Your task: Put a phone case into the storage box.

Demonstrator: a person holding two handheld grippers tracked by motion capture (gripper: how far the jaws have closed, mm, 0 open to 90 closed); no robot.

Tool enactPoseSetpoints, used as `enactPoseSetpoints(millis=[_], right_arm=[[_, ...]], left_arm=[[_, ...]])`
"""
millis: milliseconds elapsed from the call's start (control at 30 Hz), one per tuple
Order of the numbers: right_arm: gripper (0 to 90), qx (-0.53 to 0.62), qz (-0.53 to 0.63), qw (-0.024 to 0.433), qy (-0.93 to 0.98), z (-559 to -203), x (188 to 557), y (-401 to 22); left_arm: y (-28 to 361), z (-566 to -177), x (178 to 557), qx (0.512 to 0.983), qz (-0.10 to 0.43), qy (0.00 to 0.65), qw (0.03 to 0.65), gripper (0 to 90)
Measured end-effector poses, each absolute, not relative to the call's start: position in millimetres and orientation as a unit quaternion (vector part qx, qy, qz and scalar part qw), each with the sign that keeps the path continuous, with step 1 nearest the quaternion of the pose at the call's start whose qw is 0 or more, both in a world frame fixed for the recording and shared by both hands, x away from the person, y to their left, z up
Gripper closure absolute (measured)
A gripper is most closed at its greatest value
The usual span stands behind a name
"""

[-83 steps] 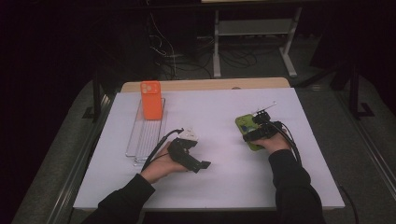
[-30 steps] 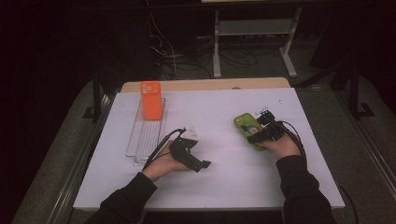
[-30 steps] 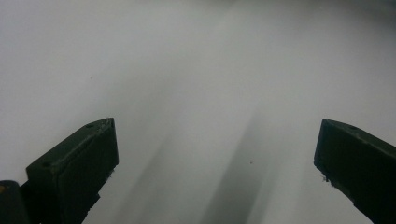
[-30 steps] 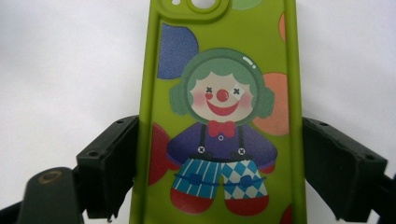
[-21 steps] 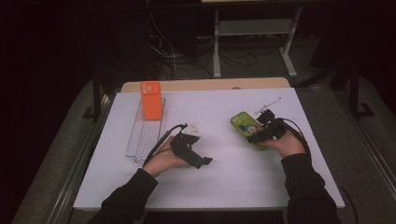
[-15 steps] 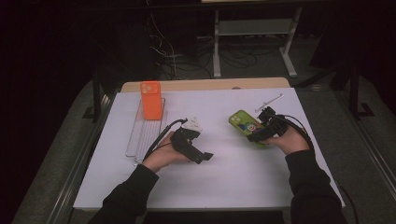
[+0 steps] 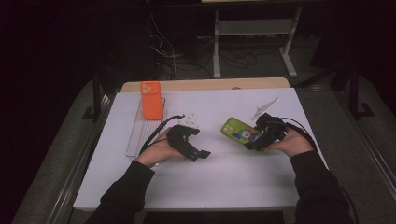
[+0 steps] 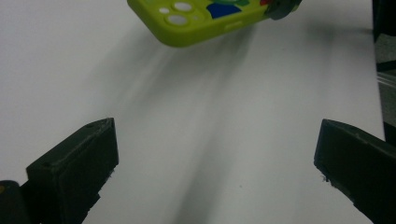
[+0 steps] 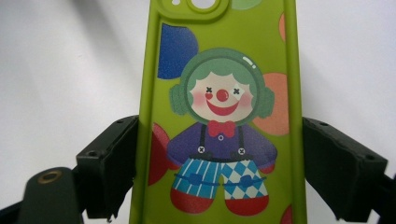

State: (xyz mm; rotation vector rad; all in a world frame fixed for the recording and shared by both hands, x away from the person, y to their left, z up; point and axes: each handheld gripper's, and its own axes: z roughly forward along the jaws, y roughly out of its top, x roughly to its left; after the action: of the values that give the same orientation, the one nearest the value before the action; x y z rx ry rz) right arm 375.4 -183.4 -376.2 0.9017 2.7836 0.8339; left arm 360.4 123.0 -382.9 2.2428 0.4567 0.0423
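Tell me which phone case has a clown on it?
The green phone case held in the right gripper has the clown. The orange phone case, standing at the far end of the clear tray, is plain.

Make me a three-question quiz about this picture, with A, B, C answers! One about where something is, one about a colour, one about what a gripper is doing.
1. Where does the orange case stand?
A. on the clear tray
B. in the left gripper
C. on the floor

2. What colour is the clown case?
A. blue
B. green
C. white

3. What is the right gripper doing?
A. lying open on the table
B. holding a pen
C. gripping the clown case by its sides

Answers:
1 A, the high view shows it upright at the tray's far end.
2 B, its edges and back are lime green.
3 C, the right gripper view shows both jaws pressed on its edges.
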Motion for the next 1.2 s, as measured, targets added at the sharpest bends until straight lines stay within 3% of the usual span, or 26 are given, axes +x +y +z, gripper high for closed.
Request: enactPoseSetpoints(millis=[433,1200], right_arm=[[15.1,0.163,0.265,0.021,0.95,-384.6,356.1,-139.6],[15.0,0.064,0.261,-0.006,0.963,-383.2,334.2,-94.9]], left_arm=[[128.2,-373.7,351.0,0.905,0.016,0.123,0.408,0.0],[111.2,-387.1,336.5,0.926,-0.02,0.035,0.374,0.0]])
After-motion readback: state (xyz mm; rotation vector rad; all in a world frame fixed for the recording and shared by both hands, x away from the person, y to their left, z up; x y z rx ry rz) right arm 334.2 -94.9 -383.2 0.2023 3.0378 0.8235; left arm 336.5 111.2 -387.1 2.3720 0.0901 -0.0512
